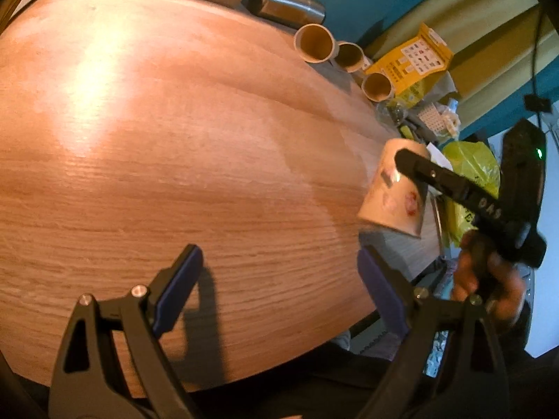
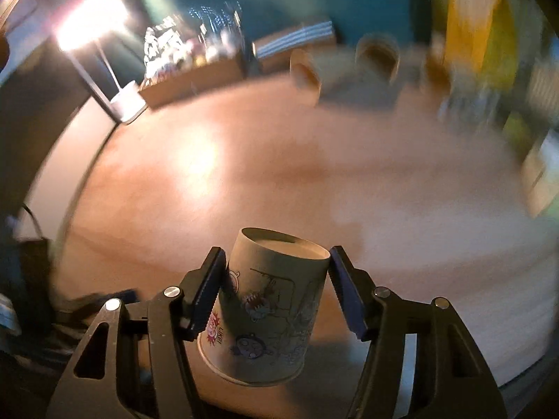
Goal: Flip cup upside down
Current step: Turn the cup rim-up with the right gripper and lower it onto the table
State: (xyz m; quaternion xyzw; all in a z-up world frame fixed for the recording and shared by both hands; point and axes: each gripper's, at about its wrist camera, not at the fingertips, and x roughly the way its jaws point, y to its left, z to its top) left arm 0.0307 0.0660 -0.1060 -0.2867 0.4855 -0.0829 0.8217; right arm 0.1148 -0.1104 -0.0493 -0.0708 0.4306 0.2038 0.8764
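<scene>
Here the right gripper point(image 2: 276, 289) clamps the paper cup point(image 2: 265, 310) between its fingers, base up and rim down above the table point(image 2: 279, 181), apparently to set it down inverted, while the left gripper point(image 1: 279, 286) hangs open, idle.

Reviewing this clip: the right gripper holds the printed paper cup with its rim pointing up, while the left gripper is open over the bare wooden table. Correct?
Not quite. The right gripper holds the printed paper cup with its rim pointing down and its base up, as the right wrist view shows. The left gripper is indeed open over the wooden table.
</scene>
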